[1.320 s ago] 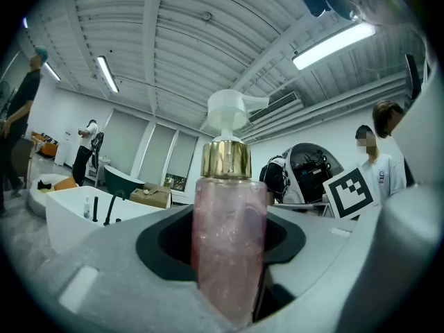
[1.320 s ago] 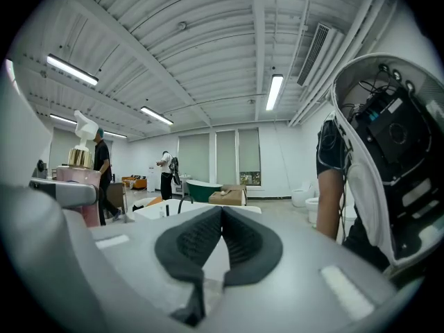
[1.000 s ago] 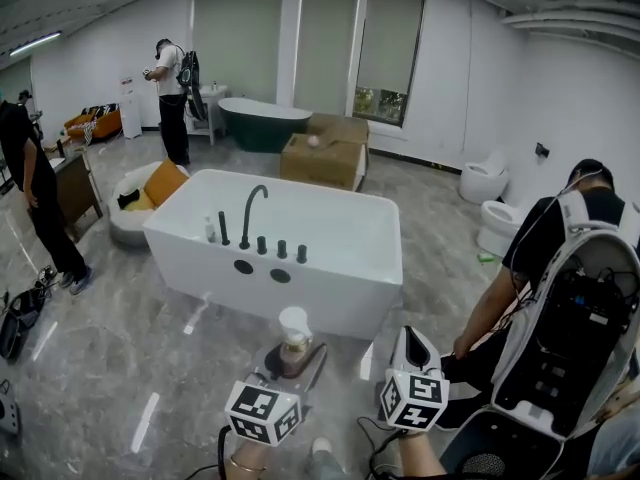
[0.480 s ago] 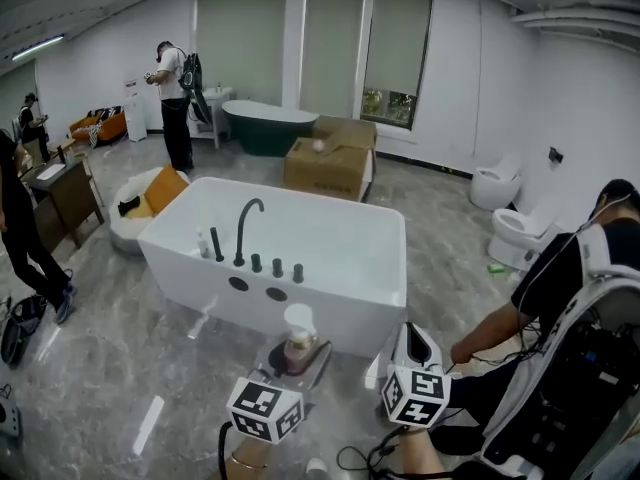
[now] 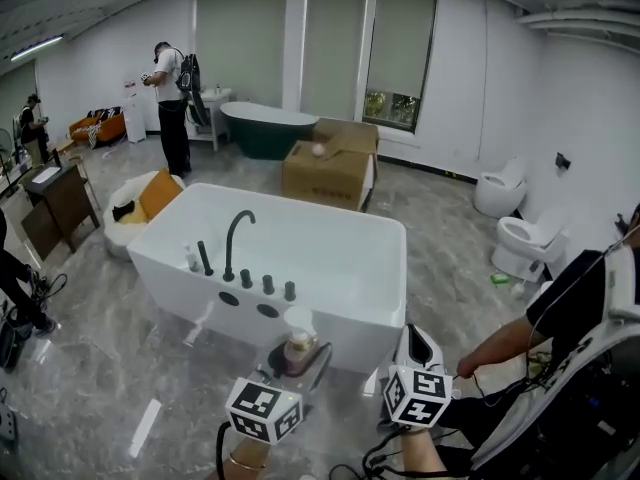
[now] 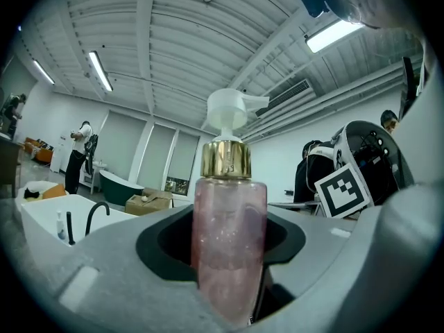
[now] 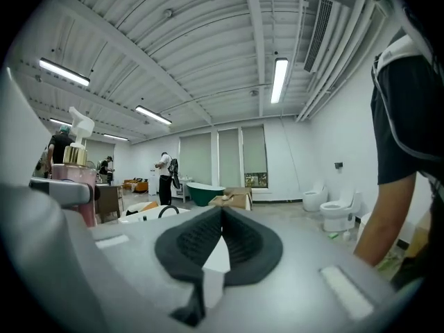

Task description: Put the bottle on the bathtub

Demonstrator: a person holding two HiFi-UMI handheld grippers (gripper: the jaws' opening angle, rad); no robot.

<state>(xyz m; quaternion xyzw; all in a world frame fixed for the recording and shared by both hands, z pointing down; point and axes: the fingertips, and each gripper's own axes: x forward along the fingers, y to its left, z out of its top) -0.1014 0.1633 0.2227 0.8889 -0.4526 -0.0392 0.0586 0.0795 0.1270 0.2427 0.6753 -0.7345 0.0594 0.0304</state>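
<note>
A pink bottle (image 5: 297, 348) with a gold collar and white pump stands upright in my left gripper (image 5: 300, 356), whose jaws are shut on its body; it fills the left gripper view as the bottle (image 6: 227, 234). The white bathtub (image 5: 385, 230) with a black faucet (image 5: 234, 240) on its near rim lies just ahead of both grippers. My right gripper (image 5: 418, 346) hangs beside the left one, shut, with nothing between its pads (image 7: 239, 245). From the right gripper view the bottle (image 7: 75, 159) shows at the left edge and the tub (image 7: 147, 212) far ahead.
A crouching person (image 5: 560, 318) with a backpack rig is close on the right. Two toilets (image 5: 522, 245) stand at the right wall. Behind the tub are a cardboard box (image 5: 330, 168), a dark green tub (image 5: 262, 128) and a standing person (image 5: 172, 93). A round white seat (image 5: 125, 230) sits left.
Both grippers have travelled forward together toward the white tub, which now looks nearer and larger. The bottle stays gripped upright. The person in black at the left has slipped almost out of view.
</note>
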